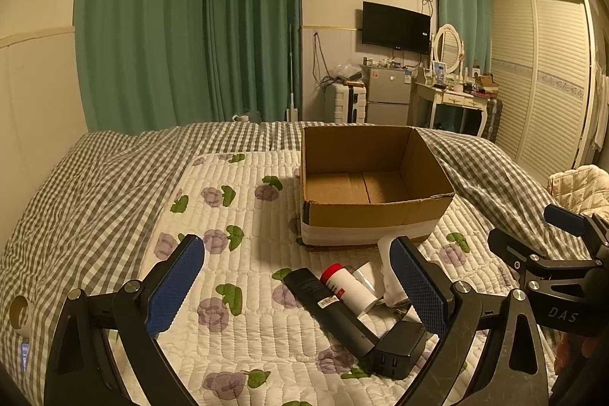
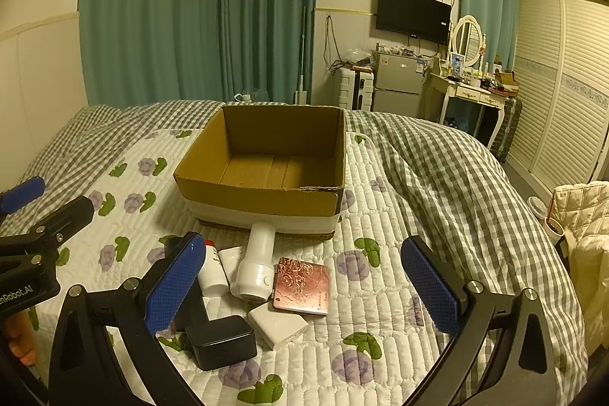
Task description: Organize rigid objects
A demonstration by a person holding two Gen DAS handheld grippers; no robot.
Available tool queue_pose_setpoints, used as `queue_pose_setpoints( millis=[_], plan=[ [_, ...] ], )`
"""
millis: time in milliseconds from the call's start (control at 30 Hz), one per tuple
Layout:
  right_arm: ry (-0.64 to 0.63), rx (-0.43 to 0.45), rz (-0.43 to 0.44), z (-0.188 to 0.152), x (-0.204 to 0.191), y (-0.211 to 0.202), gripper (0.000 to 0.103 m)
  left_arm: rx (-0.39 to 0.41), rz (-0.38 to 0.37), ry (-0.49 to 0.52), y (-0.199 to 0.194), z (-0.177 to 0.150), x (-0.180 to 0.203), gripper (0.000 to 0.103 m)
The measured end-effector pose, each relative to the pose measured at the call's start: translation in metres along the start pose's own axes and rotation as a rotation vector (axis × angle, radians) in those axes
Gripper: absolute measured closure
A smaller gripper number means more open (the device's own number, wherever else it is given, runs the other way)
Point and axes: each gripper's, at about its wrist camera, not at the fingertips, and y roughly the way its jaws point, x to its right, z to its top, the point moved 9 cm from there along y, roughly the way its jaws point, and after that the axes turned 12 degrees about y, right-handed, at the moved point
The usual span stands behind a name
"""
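Observation:
An open cardboard box (image 1: 375,212) (image 2: 266,196) stands on the floral quilt, nothing visible inside. In front of it lies a cluster: a long black case (image 1: 327,311), a red-capped white bottle (image 1: 348,288) (image 2: 213,273), a black charger block (image 1: 399,349) (image 2: 220,341), a white cylindrical device (image 2: 255,265), a pink rose-patterned card case (image 2: 302,286) and a white adapter (image 2: 278,326). My left gripper (image 1: 300,288) is open above the black case and bottle. My right gripper (image 2: 304,284) is open above the pink case. Each gripper shows at the other view's edge.
The quilt (image 2: 365,330) lies on a checked bed cover (image 1: 95,185). A cream padded garment (image 2: 582,215) hangs at the bed's right. A tape roll (image 1: 21,314) lies at the left. Curtains, a fridge, a dressing table and a wardrobe stand beyond the bed.

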Motion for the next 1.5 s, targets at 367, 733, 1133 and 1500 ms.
queue_pose_setpoints(
  millis=[367,733,1133,1500],
  plan=[
    [-0.011,-0.008,-0.002,-0.001,-0.001,0.001,0.0,-0.007,0.005,0.0,0.002,-0.001,0.0,0.003],
    [-0.009,-0.015,0.002,-0.001,-0.002,0.002,0.0,-0.009,0.007,0.003,0.003,-0.002,0.001,0.003],
    [0.011,-0.033,-0.009,0.012,0.01,-0.004,0.0,-0.085,0.013,-0.017,0.0,0.005,0.005,0.003],
    [0.019,-0.235,0.048,-0.025,0.013,0.072,0.006,-0.383,-0.059,0.04,0.102,-0.067,0.049,0.013]
  ],
)
